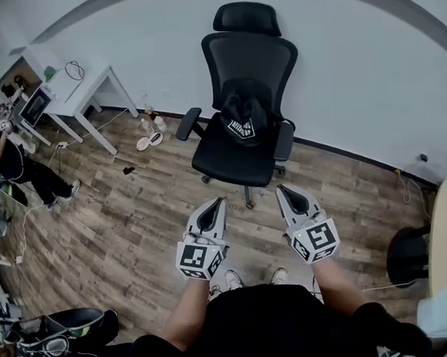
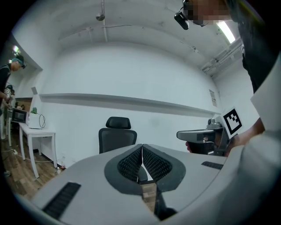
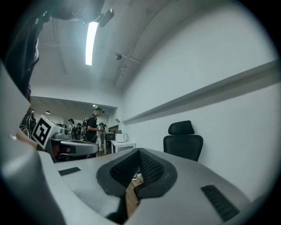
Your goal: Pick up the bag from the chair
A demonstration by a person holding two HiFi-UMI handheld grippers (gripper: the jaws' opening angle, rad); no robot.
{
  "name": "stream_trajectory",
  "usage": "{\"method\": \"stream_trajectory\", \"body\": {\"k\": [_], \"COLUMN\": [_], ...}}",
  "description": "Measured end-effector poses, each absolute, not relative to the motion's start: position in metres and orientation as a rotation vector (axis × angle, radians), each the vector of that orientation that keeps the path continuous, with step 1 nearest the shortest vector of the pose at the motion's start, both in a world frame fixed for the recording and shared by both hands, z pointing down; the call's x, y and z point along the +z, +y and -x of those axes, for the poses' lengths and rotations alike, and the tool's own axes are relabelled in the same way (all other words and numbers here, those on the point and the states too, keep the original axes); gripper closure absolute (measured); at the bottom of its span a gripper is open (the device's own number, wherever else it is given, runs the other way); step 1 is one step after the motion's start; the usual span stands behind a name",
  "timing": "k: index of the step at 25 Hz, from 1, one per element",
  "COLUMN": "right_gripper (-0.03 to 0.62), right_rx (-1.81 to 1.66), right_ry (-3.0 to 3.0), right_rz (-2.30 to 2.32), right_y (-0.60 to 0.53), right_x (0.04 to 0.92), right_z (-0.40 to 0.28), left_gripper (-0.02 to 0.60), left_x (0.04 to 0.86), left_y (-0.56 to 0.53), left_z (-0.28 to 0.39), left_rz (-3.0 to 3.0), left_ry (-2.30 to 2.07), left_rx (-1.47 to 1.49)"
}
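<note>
Black bag (image 1: 244, 114) on chair (image 1: 233, 157), perhaps bottles (image 1: 151, 125) beside; left hand-held gripper (image 1: 219, 203), right hand-held gripper (image 1: 284, 188) closed, empty

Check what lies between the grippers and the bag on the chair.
Head view: only wood floor and the front of the chair separate the left gripper and right gripper from the bag.

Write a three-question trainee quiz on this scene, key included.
1. True or false: the black bag rests on the office chair.
2. Which one holds the bag? A) left gripper B) right gripper C) neither
3. Fill in: both grippers' jaws are ____.
Key: 1 true; 2 C; 3 shut.
</note>
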State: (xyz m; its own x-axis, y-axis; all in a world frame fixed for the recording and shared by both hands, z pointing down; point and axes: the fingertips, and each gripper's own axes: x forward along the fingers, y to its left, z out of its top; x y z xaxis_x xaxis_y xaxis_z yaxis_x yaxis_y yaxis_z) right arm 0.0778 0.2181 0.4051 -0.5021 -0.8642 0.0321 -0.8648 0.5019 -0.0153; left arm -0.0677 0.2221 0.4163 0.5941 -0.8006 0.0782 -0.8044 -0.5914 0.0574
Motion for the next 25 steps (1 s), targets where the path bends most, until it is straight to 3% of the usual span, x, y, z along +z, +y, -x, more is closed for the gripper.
{"method": "stream_trajectory", "body": {"k": [6, 25], "right_gripper": [0.574, 0.572], "right_rx": [-0.036, 0.212], "right_ry": [-2.623, -2.611], "right_rz": [-1.577, -1.599], "right_y": [0.216, 0.188], "right_x": [0.407, 0.435], "right_z": [-0.05, 0.026], "left_gripper": [0.558, 0.558], "left_x": [0.42, 0.439], "left_y": [0.216, 0.191], "left_z": [0.095, 0.157], "left_rz": [-2.733, -2.731], "left_ry": [-1.343, -1.22], "left_rx": [0.07, 0.046]}}
